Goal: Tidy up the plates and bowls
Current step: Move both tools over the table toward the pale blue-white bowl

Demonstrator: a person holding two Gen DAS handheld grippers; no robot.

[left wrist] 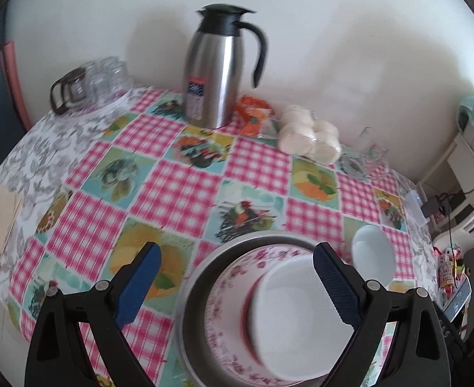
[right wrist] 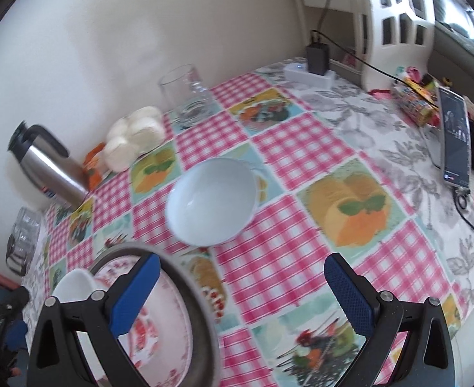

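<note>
A stack sits on the table: a metal plate [left wrist: 198,277] holds a pink floral plate [left wrist: 227,293], which holds a white bowl [left wrist: 295,316]. My left gripper [left wrist: 237,271] is open and empty, with the stack between and below its blue pads. A second white bowl [left wrist: 372,254] stands alone to the right of the stack. In the right wrist view this loose bowl [right wrist: 212,201] lies ahead of my open, empty right gripper [right wrist: 241,280]. The stack shows there at lower left, with the metal plate [right wrist: 201,293], the floral plate [right wrist: 169,316] and the stacked bowl [right wrist: 74,285].
A steel thermos jug [left wrist: 214,74] stands at the back by the wall, beside a bag of white buns [left wrist: 311,138] and an orange wrapper [left wrist: 253,116]. Glass cups [left wrist: 104,77] are back left, a glass jar [right wrist: 188,93] back right. A phone [right wrist: 456,138] and charger [right wrist: 317,58] lie right.
</note>
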